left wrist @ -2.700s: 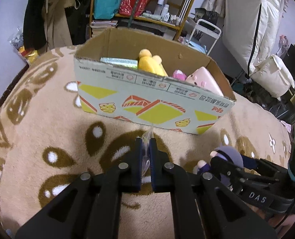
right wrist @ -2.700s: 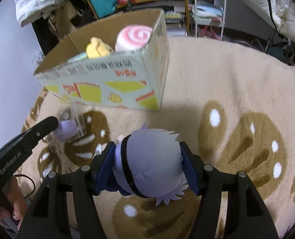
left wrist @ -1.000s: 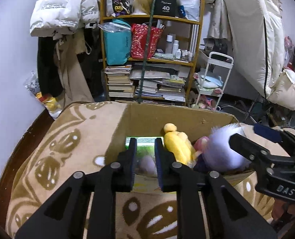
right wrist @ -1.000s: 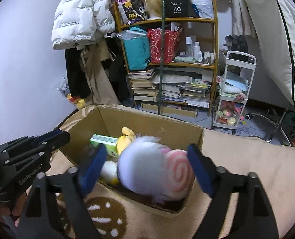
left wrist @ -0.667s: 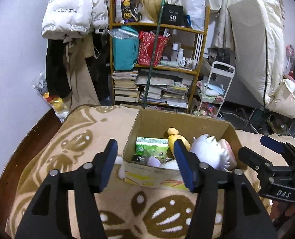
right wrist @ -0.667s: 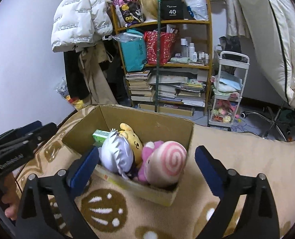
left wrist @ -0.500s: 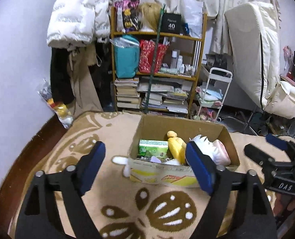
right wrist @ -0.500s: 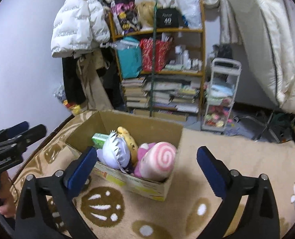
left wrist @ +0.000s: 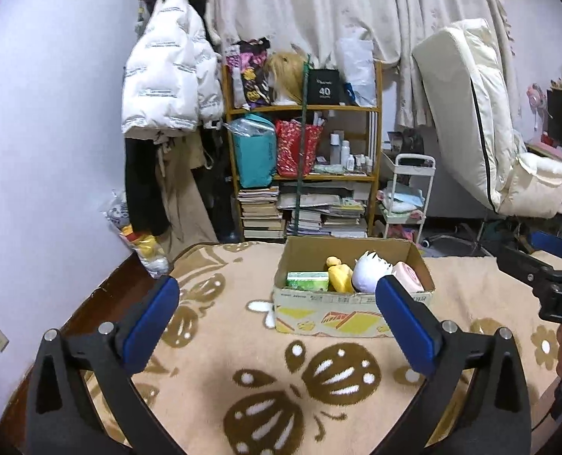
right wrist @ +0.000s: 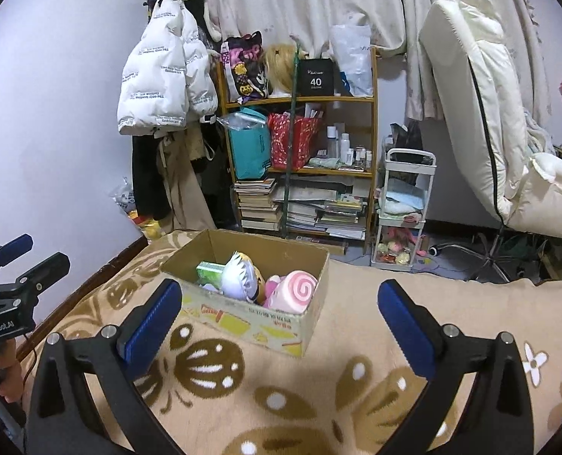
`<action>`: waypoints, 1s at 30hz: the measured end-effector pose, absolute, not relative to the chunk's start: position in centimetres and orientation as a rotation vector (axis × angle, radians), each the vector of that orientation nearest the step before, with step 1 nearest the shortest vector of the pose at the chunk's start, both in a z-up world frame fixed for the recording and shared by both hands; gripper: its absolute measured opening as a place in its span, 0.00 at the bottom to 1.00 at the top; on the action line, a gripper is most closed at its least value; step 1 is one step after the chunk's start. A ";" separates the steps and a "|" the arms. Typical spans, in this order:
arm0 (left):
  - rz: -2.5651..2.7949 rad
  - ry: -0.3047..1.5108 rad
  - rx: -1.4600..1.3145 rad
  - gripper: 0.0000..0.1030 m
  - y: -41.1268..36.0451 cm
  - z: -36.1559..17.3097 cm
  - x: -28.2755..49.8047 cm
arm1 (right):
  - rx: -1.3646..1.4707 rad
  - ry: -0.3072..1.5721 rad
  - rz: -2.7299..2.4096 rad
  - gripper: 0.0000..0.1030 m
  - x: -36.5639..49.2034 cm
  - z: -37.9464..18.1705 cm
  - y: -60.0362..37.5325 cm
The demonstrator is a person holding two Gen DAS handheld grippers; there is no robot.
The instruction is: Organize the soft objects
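Note:
A cardboard box (left wrist: 351,313) stands on the beige patterned blanket and also shows in the right wrist view (right wrist: 243,318). It holds a white-haired plush (left wrist: 372,271) (right wrist: 239,275), a yellow plush (left wrist: 338,275), a pink swirl plush (right wrist: 294,292) and a green packet (left wrist: 307,280). My left gripper (left wrist: 277,326) is open and empty, well back from the box. My right gripper (right wrist: 279,318) is open and empty, also back from the box. Each gripper shows at the edge of the other's view.
The beige blanket (left wrist: 220,349) with brown prints covers the bed. Beyond it stand a cluttered wooden shelf (left wrist: 303,174), hanging coats (left wrist: 167,87), a small white cart (left wrist: 408,197) and a leaning white mattress (left wrist: 470,113).
Both grippers let go of their plush toys into the box, opened wide and pulled back and up from the box.

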State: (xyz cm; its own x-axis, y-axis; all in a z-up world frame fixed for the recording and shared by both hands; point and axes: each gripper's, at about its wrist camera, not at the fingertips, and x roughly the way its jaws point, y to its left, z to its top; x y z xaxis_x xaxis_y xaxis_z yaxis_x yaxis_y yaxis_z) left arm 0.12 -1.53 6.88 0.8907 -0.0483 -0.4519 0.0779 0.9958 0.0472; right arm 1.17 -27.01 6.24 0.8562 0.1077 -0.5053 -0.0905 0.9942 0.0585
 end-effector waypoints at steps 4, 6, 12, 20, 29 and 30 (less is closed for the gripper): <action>-0.059 0.455 0.075 0.99 -1.2 6.4 -1.6 | 0.029 0.512 0.089 1.00 -0.9 5.9 -27.0; -0.073 0.460 0.076 0.99 -1.0 6.0 -2.0 | 0.032 0.496 0.077 1.00 -1.8 5.8 -27.1; -0.086 0.469 0.083 0.99 -1.0 4.8 -2.3 | -0.003 0.440 0.027 1.00 -3.3 5.5 -26.7; -0.098 0.469 0.083 0.99 -1.2 3.3 -1.5 | 0.012 0.469 0.036 1.00 -2.7 4.2 -26.5; -0.080 0.509 0.086 0.99 -1.1 1.9 -0.2 | 0.043 0.508 0.024 1.00 -1.3 3.0 -27.1; -0.079 0.510 0.090 0.99 -1.2 1.8 -0.2 | 0.043 0.510 0.022 1.00 -1.2 2.9 -27.2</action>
State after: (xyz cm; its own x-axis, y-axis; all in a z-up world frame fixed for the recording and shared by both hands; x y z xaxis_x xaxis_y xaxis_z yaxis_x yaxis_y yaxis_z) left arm -0.17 -1.20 1.77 0.8700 -0.0535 -0.4901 0.0983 0.9930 0.0660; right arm -1.25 -27.17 2.92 0.8724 0.0321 -0.4878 -0.0104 0.9988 0.0471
